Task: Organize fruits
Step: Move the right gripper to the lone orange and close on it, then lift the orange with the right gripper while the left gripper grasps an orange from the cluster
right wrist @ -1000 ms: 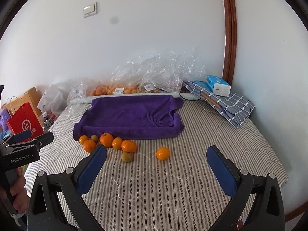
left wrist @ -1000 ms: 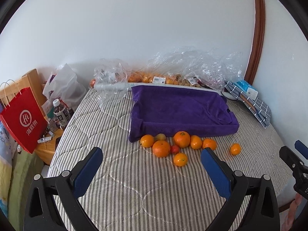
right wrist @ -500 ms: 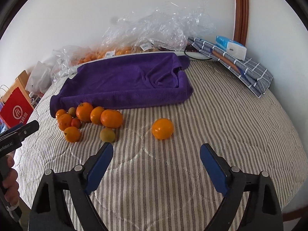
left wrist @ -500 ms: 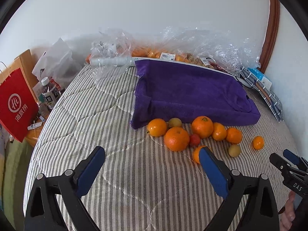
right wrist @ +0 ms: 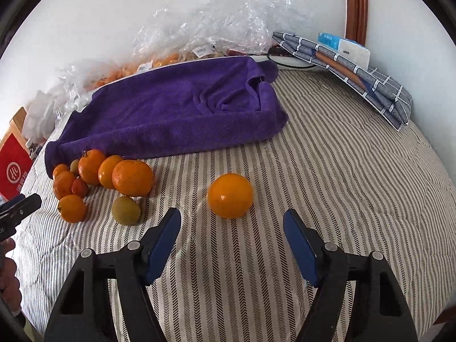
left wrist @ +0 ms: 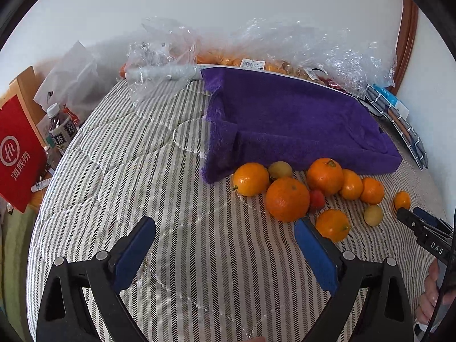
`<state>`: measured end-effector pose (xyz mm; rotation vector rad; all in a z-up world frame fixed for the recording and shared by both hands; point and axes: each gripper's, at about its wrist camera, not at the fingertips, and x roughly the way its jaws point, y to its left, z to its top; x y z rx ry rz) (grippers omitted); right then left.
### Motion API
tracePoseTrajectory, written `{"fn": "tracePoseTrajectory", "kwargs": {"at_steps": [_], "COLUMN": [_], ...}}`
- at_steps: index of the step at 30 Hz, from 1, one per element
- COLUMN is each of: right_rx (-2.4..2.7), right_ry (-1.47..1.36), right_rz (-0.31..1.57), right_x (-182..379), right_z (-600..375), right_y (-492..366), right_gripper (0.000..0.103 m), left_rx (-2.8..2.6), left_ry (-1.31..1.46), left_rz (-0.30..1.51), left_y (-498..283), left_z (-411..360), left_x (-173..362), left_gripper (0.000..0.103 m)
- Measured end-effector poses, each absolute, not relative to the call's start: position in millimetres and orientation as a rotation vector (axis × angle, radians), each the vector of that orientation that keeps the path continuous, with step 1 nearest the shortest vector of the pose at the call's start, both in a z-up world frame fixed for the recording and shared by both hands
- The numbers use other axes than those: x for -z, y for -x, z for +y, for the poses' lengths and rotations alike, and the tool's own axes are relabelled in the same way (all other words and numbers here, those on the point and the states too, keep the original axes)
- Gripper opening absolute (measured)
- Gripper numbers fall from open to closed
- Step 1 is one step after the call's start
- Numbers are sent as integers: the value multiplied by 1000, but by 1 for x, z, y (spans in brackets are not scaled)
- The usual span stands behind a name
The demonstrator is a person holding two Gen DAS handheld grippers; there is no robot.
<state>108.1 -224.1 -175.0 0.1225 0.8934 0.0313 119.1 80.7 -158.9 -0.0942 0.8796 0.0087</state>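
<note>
Both claws have dropped nearer the fruit; right claw (right wrist: 232, 222), narrowing but empty, tilts toward lone orange (right wrist: 230, 195); left claw (left wrist: 225, 229) gapes.

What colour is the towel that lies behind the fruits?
Purple. The folded terry towel shows best in the right wrist view.

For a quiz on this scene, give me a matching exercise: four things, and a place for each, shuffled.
Things:
1. lone orange
2. red bag
3. purple towel
4. plastic bags

Places:
A. against the back wall
B. apart from the other fruit, just ahead of the right gripper
C. beside the bed, at the left
D. spread behind the fruit cluster

Pairs: 1-B, 2-C, 3-D, 4-A
</note>
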Motion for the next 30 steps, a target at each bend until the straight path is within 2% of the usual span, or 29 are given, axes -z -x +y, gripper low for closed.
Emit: {"fn": "tracePoseTrajectory", "kwargs": {"at_steps": [9,15,18,28,30], "right_rx": [-40,-35,-23,-29,-40], "right_ry": [-71,-69,-52,-82,-108], "right_rz": [898,899,901,884,882], "right_x": [184,184,184,183,183], "right_z": [-212,-209,-207,-212,-216], "right_y": [-122,-128,-130,-134,-134], "right_gripper": [73,69,64,35,34], "left_rx": [1,-15,-23,-27,-37], "left_ry": [133,129,128,122,108], "left_rz": [898,893,893,896,902], "left_y": [-120,-120,-120,-120,-121], "left_z": [96,97,96,97,95], "left_x": [178,182,183,184,185], "left_gripper": [97,97,97,97,97]}}
